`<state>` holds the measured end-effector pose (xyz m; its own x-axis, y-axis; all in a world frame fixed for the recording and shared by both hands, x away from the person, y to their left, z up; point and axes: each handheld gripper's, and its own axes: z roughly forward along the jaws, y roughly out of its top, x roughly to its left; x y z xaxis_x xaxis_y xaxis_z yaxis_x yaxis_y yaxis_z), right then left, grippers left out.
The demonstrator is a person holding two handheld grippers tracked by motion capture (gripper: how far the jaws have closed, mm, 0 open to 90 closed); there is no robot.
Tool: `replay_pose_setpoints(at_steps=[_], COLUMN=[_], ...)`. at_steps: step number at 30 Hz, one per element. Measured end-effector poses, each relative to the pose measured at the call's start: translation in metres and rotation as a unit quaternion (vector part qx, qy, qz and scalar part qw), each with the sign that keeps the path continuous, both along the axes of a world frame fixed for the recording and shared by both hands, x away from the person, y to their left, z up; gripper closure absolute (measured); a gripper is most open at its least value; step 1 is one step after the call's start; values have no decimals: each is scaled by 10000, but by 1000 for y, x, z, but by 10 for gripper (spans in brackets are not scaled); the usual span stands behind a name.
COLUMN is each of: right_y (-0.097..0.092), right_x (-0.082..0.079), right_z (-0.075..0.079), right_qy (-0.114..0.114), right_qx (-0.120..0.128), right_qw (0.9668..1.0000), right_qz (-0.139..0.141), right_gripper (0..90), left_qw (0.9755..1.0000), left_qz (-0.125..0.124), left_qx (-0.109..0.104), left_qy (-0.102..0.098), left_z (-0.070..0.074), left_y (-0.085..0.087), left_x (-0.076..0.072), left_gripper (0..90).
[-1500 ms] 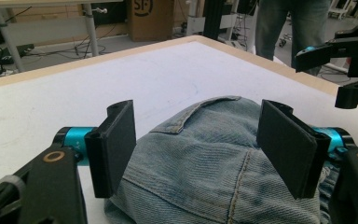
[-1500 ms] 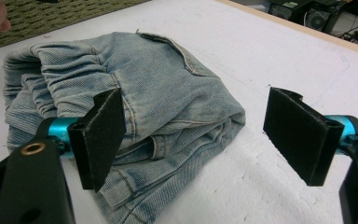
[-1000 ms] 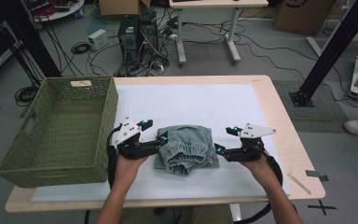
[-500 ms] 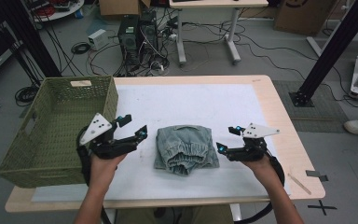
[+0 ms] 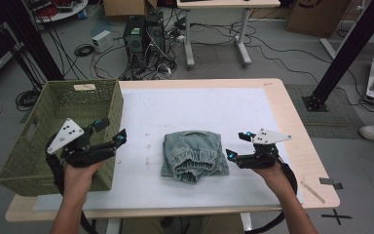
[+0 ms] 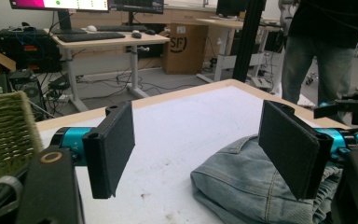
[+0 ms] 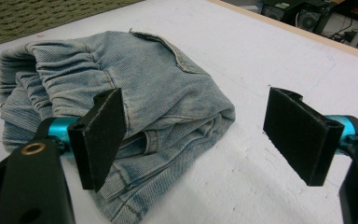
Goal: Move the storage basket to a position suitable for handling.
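— What's at the left of the frame?
— A green woven basket (image 5: 63, 131) sitting on the table's (image 5: 272, 92) left end.
— And up top?
— A computer tower (image 5: 143, 36) amid tangled cables, a white desk (image 5: 219, 5) centre, a cardboard box (image 5: 316, 14) upper right.

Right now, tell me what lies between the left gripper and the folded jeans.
Nothing: in the high view, only bare white table cover separates the left gripper from the folded jeans.
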<state>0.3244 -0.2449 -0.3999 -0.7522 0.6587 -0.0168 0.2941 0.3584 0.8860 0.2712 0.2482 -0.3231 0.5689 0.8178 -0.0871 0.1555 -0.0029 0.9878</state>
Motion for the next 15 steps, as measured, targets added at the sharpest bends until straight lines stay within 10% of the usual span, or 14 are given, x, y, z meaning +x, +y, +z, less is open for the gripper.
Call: replay_pose_setpoints(at_steps=[15], right_y=[2], right_x=[0], right_z=[-2], right_qy=[22], right_qx=[-22], right_qw=[10000], right_qz=[-14], right_gripper=[213], left_qw=[9982], left_qz=[593], left_qx=[40], left_qy=[-5], left_z=[0], left_y=[54], left_x=[-9], left_gripper=[272])
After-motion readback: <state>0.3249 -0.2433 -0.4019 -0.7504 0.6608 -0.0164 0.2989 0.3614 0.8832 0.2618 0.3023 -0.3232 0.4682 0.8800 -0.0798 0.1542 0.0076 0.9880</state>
